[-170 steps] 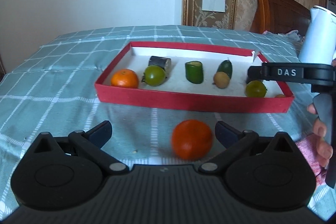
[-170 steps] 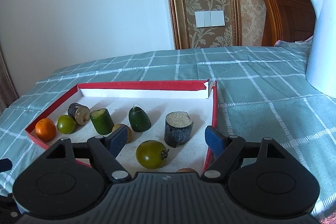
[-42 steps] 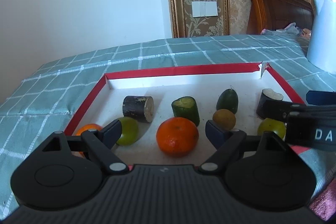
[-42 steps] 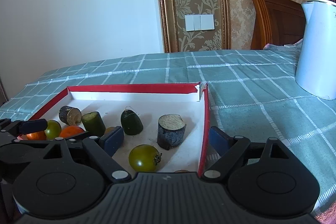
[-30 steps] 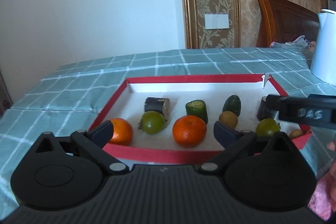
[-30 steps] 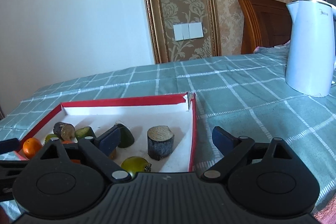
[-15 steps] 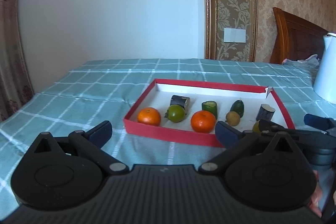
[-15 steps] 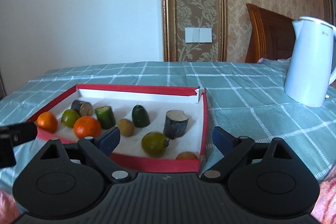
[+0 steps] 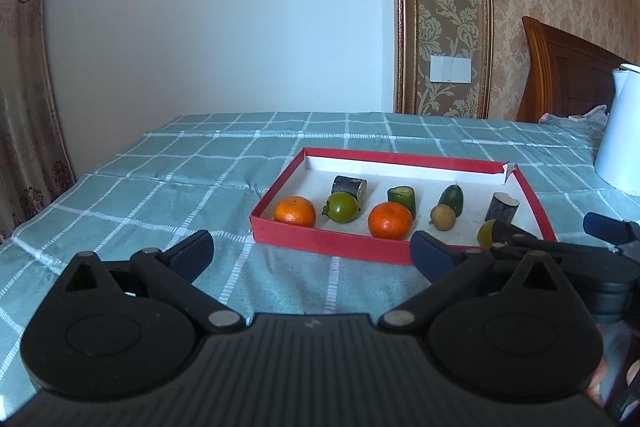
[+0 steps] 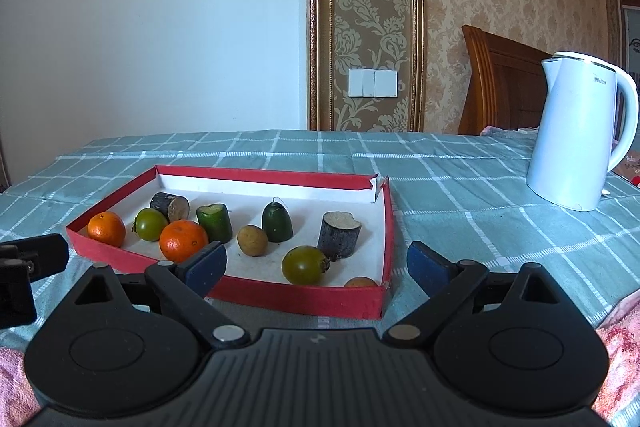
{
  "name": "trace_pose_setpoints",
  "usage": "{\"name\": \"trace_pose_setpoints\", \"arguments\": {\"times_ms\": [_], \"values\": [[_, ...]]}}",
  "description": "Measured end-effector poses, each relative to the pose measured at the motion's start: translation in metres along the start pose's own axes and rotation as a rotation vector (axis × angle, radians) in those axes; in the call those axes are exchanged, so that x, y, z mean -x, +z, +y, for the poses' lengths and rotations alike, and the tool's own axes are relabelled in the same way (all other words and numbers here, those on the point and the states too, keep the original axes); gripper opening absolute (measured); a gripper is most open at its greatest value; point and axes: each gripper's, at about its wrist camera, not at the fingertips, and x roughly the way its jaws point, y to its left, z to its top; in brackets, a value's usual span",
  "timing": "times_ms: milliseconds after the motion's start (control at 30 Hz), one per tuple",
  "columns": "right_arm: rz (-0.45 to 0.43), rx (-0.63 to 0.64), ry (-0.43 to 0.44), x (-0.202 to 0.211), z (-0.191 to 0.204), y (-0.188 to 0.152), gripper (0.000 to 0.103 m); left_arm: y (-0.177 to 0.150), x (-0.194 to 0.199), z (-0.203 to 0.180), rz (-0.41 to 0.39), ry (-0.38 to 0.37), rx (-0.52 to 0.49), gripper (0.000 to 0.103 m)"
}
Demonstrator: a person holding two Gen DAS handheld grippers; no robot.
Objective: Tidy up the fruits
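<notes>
Right wrist — checked teal tablecloth (image 10: 460,195), papered wall (image 10: 500,7)

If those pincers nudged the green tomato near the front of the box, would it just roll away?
Probably: the green tomato looks round and glossy, so it may roll or slip. The red box rim would likely stop it.

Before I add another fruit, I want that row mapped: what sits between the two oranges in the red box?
A green tomato sits between the left orange and the bigger orange in the red box, clearest in the right wrist view.
</notes>
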Motion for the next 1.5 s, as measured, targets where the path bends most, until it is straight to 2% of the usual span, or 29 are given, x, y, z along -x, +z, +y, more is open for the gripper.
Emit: {"name": "trace_pose_setpoints", "arguments": {"times_ms": [200,900,1267,1500], "values": [[-0.001,0.011,-0.005,0.002,0.002,-0.002,0.098,-0.002,-0.001,-0.003,0.006,0.002,-0.017,0.103],[0.006,0.026,0.001,-0.001,0.007,-0.004,0.098,-0.003,0.009,-0.005,-0.045,-0.015,-0.034,0.103],[0.019,0.028,0.005,-0.003,0.009,-0.006,0.098,-0.008,0.005,-0.004,-0.015,-0.054,-0.034,0.103],[0.053,0.028,0.018,-0.004,0.011,-0.01,0.098,-0.015,0.004,-0.003,-0.018,-0.026,-0.043,0.103]]}}
